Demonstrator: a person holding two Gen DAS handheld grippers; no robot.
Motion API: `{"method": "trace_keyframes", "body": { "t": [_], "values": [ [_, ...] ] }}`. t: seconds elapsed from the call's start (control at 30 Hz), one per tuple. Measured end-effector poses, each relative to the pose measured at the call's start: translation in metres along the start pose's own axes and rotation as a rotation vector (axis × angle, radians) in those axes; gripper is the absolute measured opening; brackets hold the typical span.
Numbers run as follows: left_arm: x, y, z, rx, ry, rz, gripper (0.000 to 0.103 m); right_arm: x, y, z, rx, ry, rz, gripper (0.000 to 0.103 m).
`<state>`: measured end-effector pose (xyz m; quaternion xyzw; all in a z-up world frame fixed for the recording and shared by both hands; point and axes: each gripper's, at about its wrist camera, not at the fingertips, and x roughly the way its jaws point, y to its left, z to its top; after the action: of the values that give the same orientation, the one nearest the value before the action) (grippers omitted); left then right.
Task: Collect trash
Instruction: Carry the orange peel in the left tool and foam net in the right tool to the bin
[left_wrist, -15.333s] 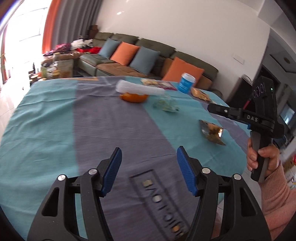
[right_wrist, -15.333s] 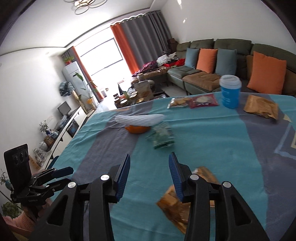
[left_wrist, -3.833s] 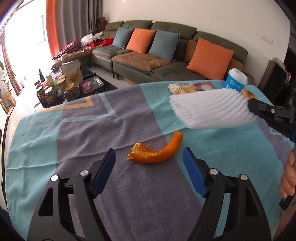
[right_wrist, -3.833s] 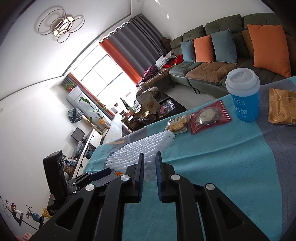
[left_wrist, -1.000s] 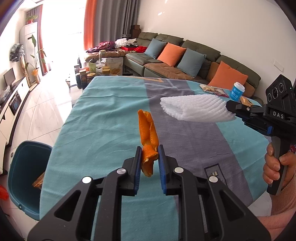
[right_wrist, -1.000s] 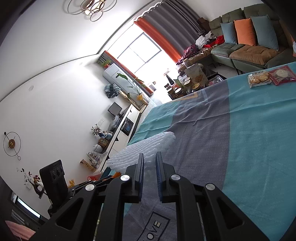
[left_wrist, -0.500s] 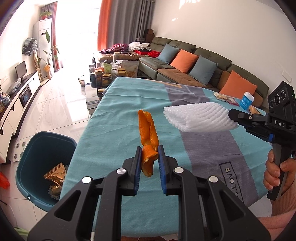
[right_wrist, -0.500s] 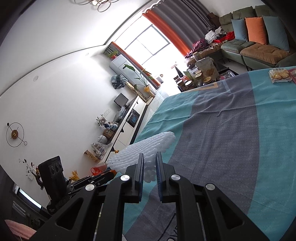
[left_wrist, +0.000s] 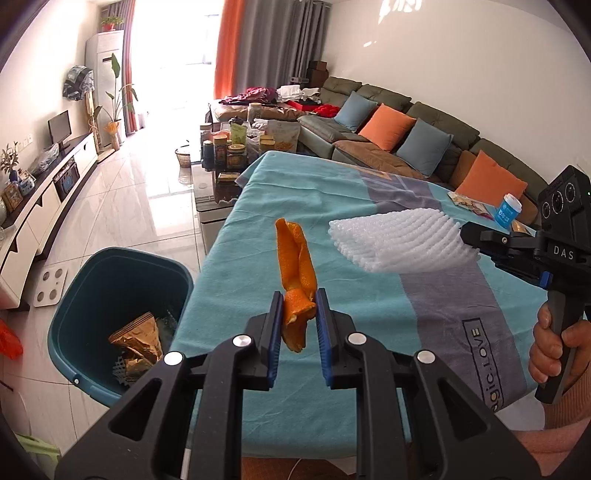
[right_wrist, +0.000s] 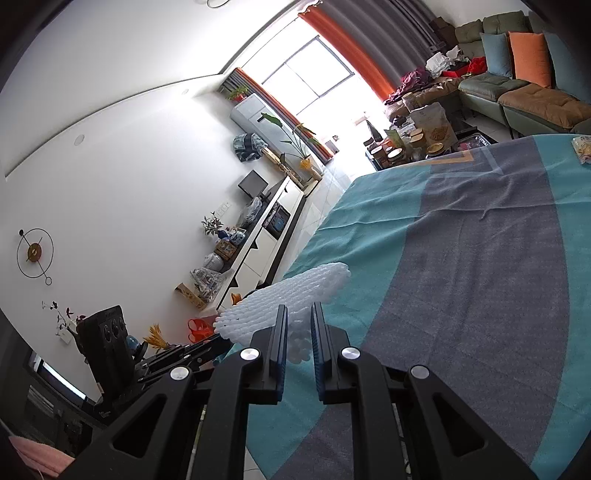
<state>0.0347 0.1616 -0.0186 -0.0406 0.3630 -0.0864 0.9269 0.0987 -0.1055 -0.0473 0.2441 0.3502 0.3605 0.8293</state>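
My left gripper (left_wrist: 299, 299) is shut on an orange peel (left_wrist: 295, 273), which sticks up between the blue pads above the table's left edge. To its right my right gripper (left_wrist: 476, 236) is shut on a white foam fruit net (left_wrist: 399, 240), held over the tablecloth. In the right wrist view the foam net (right_wrist: 291, 302) pokes out past that gripper (right_wrist: 298, 317). A teal trash bin (left_wrist: 85, 284) stands on the floor left of the table, below and left of the peel, with a gold wrapper (left_wrist: 138, 339) inside.
The table wears a teal and grey cloth (left_wrist: 424, 306). A blue cup (left_wrist: 509, 209) and snack packets (left_wrist: 467, 202) lie at its far end. A sofa (left_wrist: 406, 140) runs along the wall, with a cluttered coffee table (left_wrist: 229, 155) and a white TV cabinet (left_wrist: 40, 192) beyond the tiled floor.
Both grippers have swung left with their loads. The trash bin has come further into the left wrist view, and the table's left edge lies under the peel.
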Motion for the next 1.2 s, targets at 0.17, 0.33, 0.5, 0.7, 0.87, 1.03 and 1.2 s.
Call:
{"method": "trace_keyframes", "body": {
  "t": [0.17,0.33,0.5,0.7,0.87,1.03,1.2],
  "values": [
    [-0.005,0.010,-0.003,-0.014,-0.003,0.012,0.018,0.009,0.006,-0.001,-0.009,0.014,0.009,0.011],
    [-0.008,0.017,-0.006,-0.026,-0.006,0.024,0.018,0.015,0.011,0.000,-0.018,0.026,0.017,0.011],
    [-0.011,0.022,-0.007,-0.035,-0.010,0.035,0.018,0.019,0.013,0.003,-0.022,0.033,0.025,0.011],
    [-0.014,0.027,-0.009,-0.045,-0.013,0.041,0.018,0.024,0.014,0.003,-0.032,0.047,0.032,0.011],
    [-0.015,0.030,-0.009,-0.053,-0.015,0.050,0.018,0.030,0.016,0.005,-0.039,0.059,0.040,0.011],
    [-0.017,0.035,-0.009,-0.063,-0.019,0.060,0.018,0.035,0.021,0.005,-0.049,0.066,0.045,0.011],
    [-0.017,0.039,-0.009,-0.071,-0.023,0.072,0.018,0.041,0.025,0.003,-0.056,0.077,0.052,0.011]
  ]
}}
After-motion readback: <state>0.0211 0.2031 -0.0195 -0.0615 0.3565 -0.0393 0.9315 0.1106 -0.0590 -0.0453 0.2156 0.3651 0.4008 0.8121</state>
